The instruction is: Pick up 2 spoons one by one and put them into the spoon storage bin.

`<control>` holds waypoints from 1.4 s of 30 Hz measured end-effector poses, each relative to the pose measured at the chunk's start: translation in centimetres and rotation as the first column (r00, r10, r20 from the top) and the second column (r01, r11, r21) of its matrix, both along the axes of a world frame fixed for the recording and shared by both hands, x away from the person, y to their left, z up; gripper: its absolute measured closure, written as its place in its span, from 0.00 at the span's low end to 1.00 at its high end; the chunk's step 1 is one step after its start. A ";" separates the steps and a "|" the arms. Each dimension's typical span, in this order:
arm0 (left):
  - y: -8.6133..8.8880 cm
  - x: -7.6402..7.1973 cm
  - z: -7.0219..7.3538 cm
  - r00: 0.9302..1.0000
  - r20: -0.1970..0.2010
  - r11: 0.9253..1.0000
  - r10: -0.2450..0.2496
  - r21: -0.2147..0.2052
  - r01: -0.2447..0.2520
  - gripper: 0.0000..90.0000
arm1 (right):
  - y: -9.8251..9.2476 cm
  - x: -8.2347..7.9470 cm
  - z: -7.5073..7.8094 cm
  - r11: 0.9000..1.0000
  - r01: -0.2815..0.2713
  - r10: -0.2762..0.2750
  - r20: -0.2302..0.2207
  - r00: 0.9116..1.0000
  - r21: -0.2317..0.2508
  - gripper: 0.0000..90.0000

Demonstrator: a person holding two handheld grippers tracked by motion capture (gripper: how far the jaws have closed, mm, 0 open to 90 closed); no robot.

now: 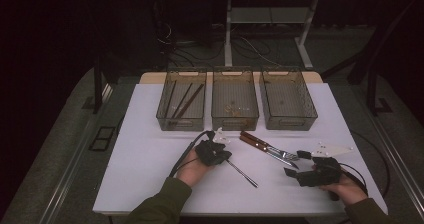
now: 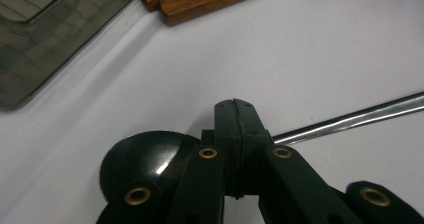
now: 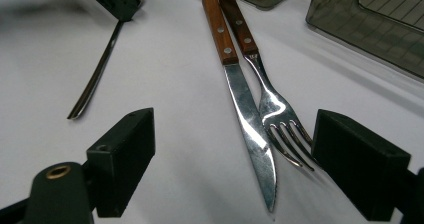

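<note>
**Spoon pinched, ready to lift**

Your left gripper [image 2: 235, 109] has its jaws pressed together on the spoon [image 2: 145, 159] at the neck, bowl toward you, handle trailing off across the table [image 1: 150, 174]. The pick looks done; next you likely need a clean lift and a carry to one of the three bins [image 1: 235, 109], keeping the handle from swinging.

Your right gripper [image 3: 230, 164] waits with jaws spread, holding nothing, over the knife [image 3: 250, 124] and fork [image 3: 280, 114] tips.

The high view gives all three bins; the left gripper view gives the grip itself.
</note>
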State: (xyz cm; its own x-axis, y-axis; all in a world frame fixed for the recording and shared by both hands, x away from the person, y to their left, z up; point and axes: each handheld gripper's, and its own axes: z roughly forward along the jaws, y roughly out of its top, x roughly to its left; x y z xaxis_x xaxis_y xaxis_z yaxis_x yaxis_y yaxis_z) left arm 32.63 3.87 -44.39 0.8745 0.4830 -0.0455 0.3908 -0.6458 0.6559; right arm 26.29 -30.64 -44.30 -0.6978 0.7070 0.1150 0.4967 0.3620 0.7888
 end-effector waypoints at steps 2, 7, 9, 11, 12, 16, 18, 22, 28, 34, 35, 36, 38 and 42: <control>0.2 -0.2 0.1 1.000 -0.005 1.000 -0.001 0.010 0.001 1.00 | 0.0 0.0 0.0 1.000 -0.001 0.001 0.002 1.000 0.000 0.19; 0.7 -0.7 0.2 1.000 -0.017 1.000 0.000 0.024 0.001 1.00 | 0.0 0.0 0.0 1.000 -0.003 0.003 0.003 1.000 -0.002 0.19; 0.9 -0.8 0.3 1.000 -0.027 1.000 0.004 0.027 -0.003 1.00 | 0.0 0.0 0.0 1.000 -0.003 0.003 0.002 1.000 -0.003 0.19; 1.1 -0.9 0.3 1.000 -0.021 0.999 -0.008 0.034 0.008 1.00 | 0.0 0.0 0.0 1.000 -0.003 0.003 0.002 1.000 -0.003 0.19; 1.1 -1.2 0.4 0.999 -0.033 1.000 0.007 0.030 -0.006 1.00 | 0.0 0.0 0.0 1.000 -0.003 0.003 0.003 1.000 -0.003 0.19; 1.5 -1.7 0.4 0.999 -0.037 0.999 0.002 0.034 -0.001 1.00 | 0.0 0.0 0.0 1.000 -0.003 0.003 0.003 1.000 -0.002 0.19; 1.7 -1.9 0.4 0.999 -0.038 0.999 0.000 0.034 0.001 1.00 | 0.0 0.0 0.0 1.000 -0.004 0.004 0.003 1.000 -0.003 0.19; 2.2 -1.9 0.6 0.999 -0.038 1.000 0.019 -0.015 -0.020 0.93 | 0.1 0.0 0.0 1.000 -0.006 0.006 0.005 1.000 -0.003 0.19; 4.7 -1.4 1.8 0.996 -0.008 0.992 0.091 -0.087 -0.092 0.69 | 0.1 0.0 0.0 1.000 -0.006 0.006 0.004 1.000 -0.006 0.19; 6.3 -0.7 1.1 0.989 -0.042 0.985 0.143 -0.089 -0.146 0.54 | 0.2 0.0 0.0 1.000 -0.012 0.013 0.006 1.000 -0.010 0.19; 6.1 -0.8 0.9 0.987 -0.052 0.984 0.150 -0.085 -0.154 0.54 | 0.2 0.0 0.0 1.000 -0.013 0.013 0.006 1.000 -0.011 0.19; 6.1 -0.6 0.8 0.990 -0.045 0.988 0.136 -0.069 -0.139 0.54 | 0.2 0.0 0.0 1.000 -0.012 0.013 0.004 1.000 -0.011 0.19; 5.9 -0.6 0.5 0.990 -0.055 0.989 0.133 -0.050 -0.136 0.55 | 0.2 0.0 0.0 1.000 -0.013 0.014 0.005 1.000 -0.013 0.19; 6.0 -0.5 0.1 0.988 -0.069 0.989 0.136 -0.043 -0.139 0.60 | 0.2 0.0 -0.1 1.000 -0.014 0.014 0.005 1.000 -0.014 0.19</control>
